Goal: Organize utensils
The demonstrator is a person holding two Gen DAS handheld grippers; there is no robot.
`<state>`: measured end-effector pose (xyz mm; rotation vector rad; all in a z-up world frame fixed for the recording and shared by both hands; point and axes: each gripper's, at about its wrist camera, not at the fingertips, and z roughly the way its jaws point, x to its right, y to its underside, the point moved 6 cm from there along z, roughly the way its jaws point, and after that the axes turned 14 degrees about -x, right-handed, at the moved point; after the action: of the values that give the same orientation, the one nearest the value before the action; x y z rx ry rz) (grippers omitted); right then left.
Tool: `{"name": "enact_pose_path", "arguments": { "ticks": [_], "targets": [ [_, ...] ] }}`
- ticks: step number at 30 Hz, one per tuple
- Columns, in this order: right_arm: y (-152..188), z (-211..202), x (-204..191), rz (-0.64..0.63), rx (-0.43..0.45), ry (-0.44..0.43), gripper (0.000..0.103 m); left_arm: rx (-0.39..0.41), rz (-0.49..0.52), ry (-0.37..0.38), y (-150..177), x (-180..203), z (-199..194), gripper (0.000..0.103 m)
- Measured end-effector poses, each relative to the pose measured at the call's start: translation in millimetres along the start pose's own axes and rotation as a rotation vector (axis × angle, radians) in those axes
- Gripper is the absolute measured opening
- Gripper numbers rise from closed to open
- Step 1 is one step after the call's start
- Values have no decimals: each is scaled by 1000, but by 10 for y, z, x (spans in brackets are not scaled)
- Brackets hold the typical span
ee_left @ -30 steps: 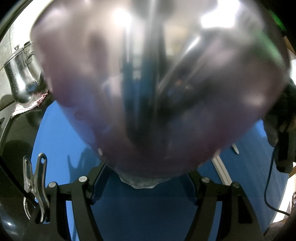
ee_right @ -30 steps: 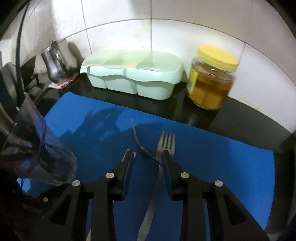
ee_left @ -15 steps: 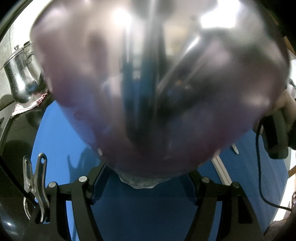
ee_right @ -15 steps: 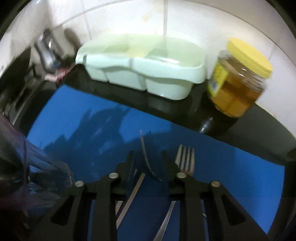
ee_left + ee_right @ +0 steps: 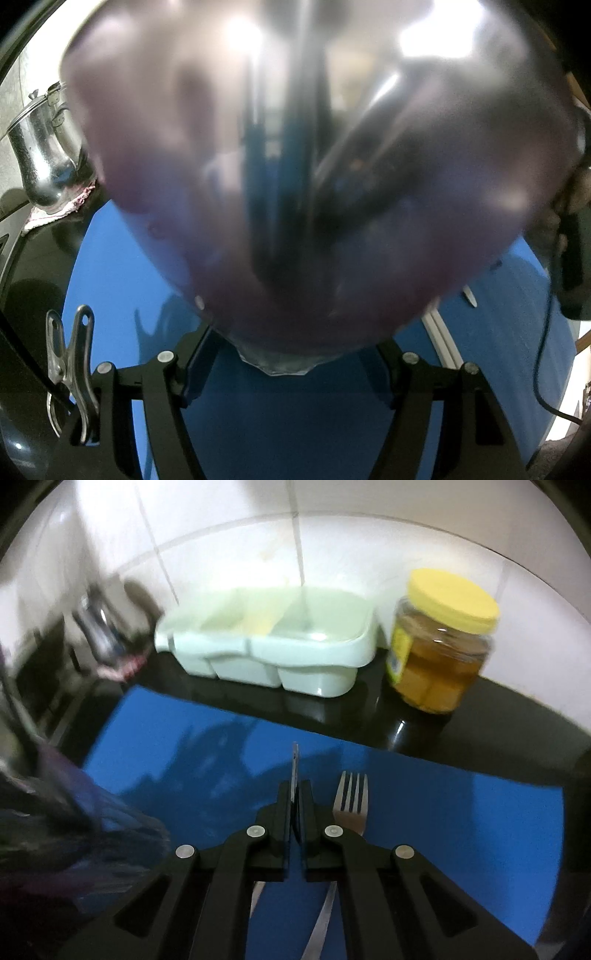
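Right wrist view: right gripper point(image 5: 294, 806) just clamped a thin utensil point(image 5: 294, 766) edge-on, fork point(image 5: 350, 801) beside it on the blue mat point(image 5: 461, 812) (open mat ahead to the tray point(image 5: 273, 653)), while left gripper point(image 5: 284, 363) grips the glass point(image 5: 295, 166).

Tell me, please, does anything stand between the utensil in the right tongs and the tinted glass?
Nothing visible does: the right tongs have just closed on the utensil, and only bare blue mat separates it from the glass.

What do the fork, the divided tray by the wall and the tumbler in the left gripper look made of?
Fork: polished metal, likely stainless steel, from its bright grey sheen.
Divided tray: pale green plastic, matte to satin, with soft moulded edges.
Tumbler: see-through with a purple tint, and the blue mat shows through it. Its faceted base suggests glass, though clear plastic is possible.
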<state>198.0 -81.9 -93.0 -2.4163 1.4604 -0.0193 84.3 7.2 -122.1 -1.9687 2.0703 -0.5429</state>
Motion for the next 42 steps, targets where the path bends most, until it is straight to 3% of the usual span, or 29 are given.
{"name": "enact_pose_path", "arguments": {
  "ticks": [8, 17, 31, 42],
  "targets": [
    [214, -483, 64, 104, 112, -130, 4, -1, 0, 0, -5, 15, -4, 74],
    [548, -1082, 71, 218, 311, -251, 4, 0, 0, 0, 3, 5, -2, 74],
    [649, -1745, 61, 276, 505, -310, 4, -1, 0, 0, 2, 16, -5, 74],
    [525, -2293, -180, 199, 595, -324, 3, 0, 0, -1, 7, 11, -4, 74]
  ]
}}
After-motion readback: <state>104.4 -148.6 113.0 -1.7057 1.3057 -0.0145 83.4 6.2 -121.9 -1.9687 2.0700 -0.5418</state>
